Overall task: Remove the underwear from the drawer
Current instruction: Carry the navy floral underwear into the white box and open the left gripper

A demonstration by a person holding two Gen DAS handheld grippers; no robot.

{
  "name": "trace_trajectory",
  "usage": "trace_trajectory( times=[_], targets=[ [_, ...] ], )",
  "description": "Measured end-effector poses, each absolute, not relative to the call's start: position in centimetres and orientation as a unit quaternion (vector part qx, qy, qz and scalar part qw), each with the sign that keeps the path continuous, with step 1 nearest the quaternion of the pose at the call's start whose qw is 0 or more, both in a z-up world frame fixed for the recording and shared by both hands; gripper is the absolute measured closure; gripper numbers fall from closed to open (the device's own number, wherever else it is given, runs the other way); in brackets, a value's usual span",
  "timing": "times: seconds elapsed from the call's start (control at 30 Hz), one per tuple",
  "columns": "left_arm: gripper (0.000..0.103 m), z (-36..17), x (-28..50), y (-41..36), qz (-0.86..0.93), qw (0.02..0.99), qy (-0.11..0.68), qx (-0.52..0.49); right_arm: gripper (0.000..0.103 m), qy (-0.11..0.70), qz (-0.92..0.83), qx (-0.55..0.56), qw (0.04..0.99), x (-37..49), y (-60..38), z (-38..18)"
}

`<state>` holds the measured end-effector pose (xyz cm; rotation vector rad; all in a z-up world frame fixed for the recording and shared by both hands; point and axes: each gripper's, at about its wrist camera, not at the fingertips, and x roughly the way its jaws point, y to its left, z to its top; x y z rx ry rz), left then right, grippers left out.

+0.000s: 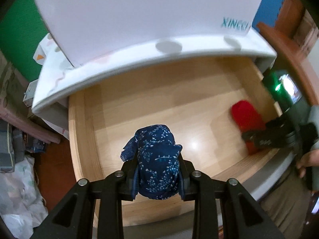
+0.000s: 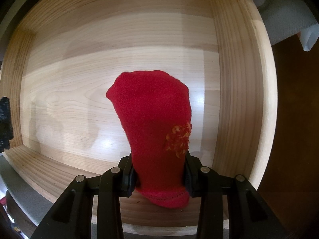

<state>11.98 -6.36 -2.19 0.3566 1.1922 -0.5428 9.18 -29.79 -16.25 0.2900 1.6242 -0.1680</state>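
Two garments, each clamped between its hand-held gripper's fingers: blue underwear (image 1: 157, 159) left (image 1: 157, 181), red piece (image 2: 153, 123) right (image 2: 159, 177).

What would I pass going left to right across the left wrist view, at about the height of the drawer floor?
Crumpled white plastic bag → drawer's left wooden wall → blue patterned underwear in the left claw → red garment → right claw → person's hand.
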Motion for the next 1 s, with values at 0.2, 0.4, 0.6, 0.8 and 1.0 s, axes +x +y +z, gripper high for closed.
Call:
trace_trajectory(
  times=[0.2,0.4,0.6,0.8,1.0],
  targets=[
    [0.074,1.5,11.3,-5.5,-0.258,0.797,0.528,0.139,0.067,0.722,-0.074,0.127,0.676,9.1,-29.6,-16.2],
    [0.074,6.2,11.6,-4.3,-0.257,0.819,0.499,0.114,0.067,0.722,-0.074,0.127,0.676,9.1,-29.3,-16.2],
    [0.074,11.8,12.8,-3.4,-0.256,0.845,0.461,0.086,0.067,0.722,-0.074,0.127,0.676,9.3,-29.1,-15.9],
    [0.074,16.4,14.6,-3.9,-0.247,0.868,0.423,0.087,0.067,0.722,-0.073,0.128,0.676,9.3,-29.0,-16.0],
    [0.074,19.4,17.0,-4.8,-0.233,0.885,0.394,0.088,0.067,0.722,-0.073,0.131,0.676,9.3,-29.1,-16.5]
  ],
)
